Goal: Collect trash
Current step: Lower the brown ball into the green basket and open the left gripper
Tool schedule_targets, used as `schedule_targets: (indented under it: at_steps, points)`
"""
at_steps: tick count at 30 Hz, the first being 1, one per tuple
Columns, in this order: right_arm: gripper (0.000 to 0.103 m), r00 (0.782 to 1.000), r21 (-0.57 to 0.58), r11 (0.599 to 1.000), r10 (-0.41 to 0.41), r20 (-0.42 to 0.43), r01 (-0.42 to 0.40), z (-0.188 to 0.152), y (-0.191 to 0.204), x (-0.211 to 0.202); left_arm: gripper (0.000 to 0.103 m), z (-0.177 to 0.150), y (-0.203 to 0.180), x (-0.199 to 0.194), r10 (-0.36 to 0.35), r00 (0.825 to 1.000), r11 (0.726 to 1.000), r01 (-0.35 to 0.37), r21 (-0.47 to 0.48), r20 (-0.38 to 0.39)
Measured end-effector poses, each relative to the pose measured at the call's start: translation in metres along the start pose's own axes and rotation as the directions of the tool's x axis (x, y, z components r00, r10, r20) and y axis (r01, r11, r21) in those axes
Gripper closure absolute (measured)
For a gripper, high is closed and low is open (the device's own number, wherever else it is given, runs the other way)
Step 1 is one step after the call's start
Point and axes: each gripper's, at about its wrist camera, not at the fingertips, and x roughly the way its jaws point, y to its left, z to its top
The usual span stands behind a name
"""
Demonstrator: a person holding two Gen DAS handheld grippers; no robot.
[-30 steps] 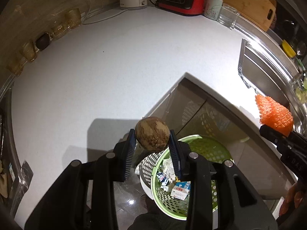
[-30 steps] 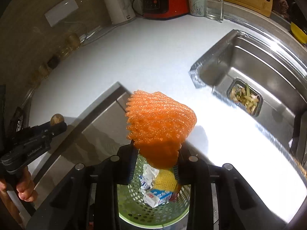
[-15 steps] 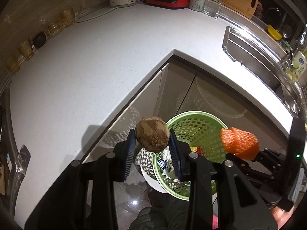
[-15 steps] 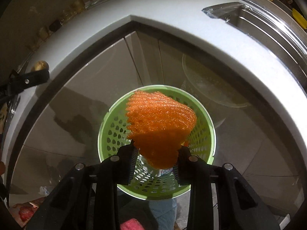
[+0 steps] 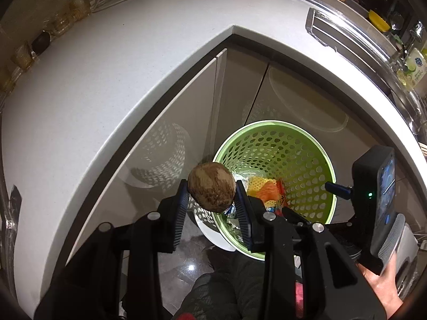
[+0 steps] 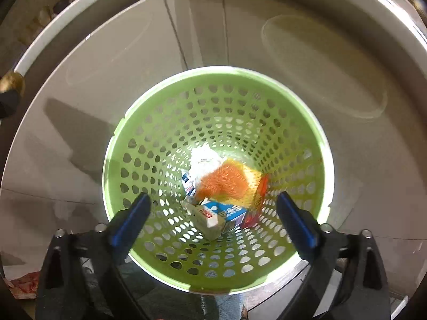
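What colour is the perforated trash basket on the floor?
The basket is light green, with a white rim; the right wrist view shows it best.

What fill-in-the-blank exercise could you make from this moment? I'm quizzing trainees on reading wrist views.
1. The left gripper grips a round ____ nut.
2. The orange foam net lies inside the ____ basket.
3. The right gripper, whose fingers have just been opening, holds ____.
4. A blue and white ____ lies beside the net.

Missing words: brown; green; nothing; carton
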Motion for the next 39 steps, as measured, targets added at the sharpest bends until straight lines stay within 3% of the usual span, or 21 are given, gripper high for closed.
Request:
schedule_targets:
  at_steps: [8,25,31,36,37,38,39]
  points:
    - [0.002,0.995,0.044,0.999,0.014,0.095,-0.018,0.003,-0.027,-0.046,0.069,0.006,-0.019,0.010,-0.029,1.000,0.999,0.029,0.021,-0.002]
    - [0.002,0.990,0.001,0.999,0.039,0.132,-0.040,0.010,-0.027,-0.068,0.069,0.013,-0.026,0.019,-0.026,1.000,0.999,0.026,0.023,-0.017]
    - [0.002,0.983,-0.006,1.000,-0.023,0.180,0.024,0.004,-0.036,-0.094,0.069,0.009,-0.056,0.046,-0.077,0.992,0.989,0.088,0.121,-0.095]
    - [0.002,0.977,0.017,0.998,-0.057,0.205,0.055,0.003,-0.050,-0.108,0.068,-0.010,-0.088,0.075,-0.151,0.965,0.956,0.197,0.217,-0.212]
    - [0.002,0.977,0.025,0.998,-0.062,0.206,0.058,0.002,-0.054,-0.109,0.061,-0.014,-0.093,0.079,-0.155,0.961,0.952,0.208,0.227,-0.230]
    - [0.002,0.976,0.034,0.998,-0.065,0.206,0.059,0.002,-0.057,-0.110,0.042,-0.017,-0.097,0.083,-0.157,0.956,0.950,0.215,0.229,-0.247]
    - [0.002,0.977,0.042,0.997,-0.065,0.204,0.058,0.002,-0.060,-0.110,0.031,-0.019,-0.100,0.085,-0.153,0.955,0.950,0.213,0.226,-0.256]
